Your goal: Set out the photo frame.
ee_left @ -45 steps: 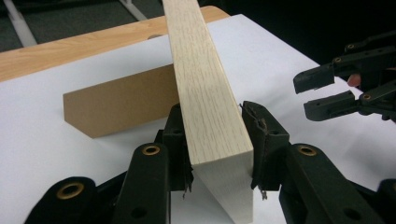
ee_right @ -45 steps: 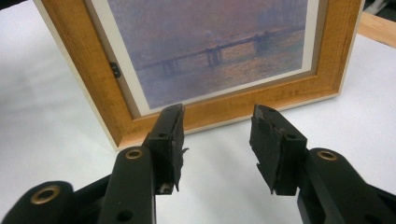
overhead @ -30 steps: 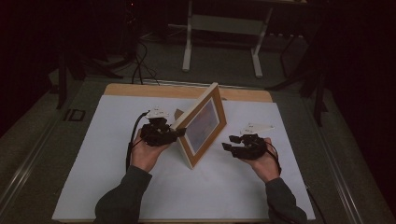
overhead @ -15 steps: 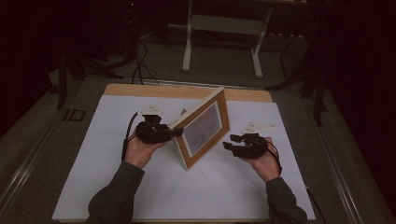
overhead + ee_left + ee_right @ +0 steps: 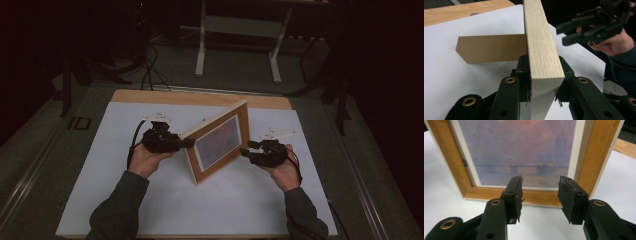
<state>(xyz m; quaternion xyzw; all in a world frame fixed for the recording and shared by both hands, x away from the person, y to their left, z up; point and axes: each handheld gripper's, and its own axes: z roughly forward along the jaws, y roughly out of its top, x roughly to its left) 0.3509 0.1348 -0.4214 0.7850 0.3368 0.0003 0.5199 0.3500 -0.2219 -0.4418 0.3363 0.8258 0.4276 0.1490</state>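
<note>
A wooden picture frame with a hazy purple and pink print stands tilted on the white table cover. My left gripper is shut on the frame's pale left side edge, with a jaw on either face. The frame's brown cardboard back stand sticks out behind it. In the high view my right gripper hovers just right of the frame's lower right corner. It stands open with nothing between its pads, pointed at the print and the bottom rail. It also shows in the left gripper view as the far gripper.
A white sheet covers most of the wooden table, whose bare strip shows at the far edge. Beyond the table stand a pale metal stand and cables on a dark floor.
The frame has turned a little in the left gripper, so more of its print faces the camera. The left hand has shifted slightly left. The right gripper has stayed put.
</note>
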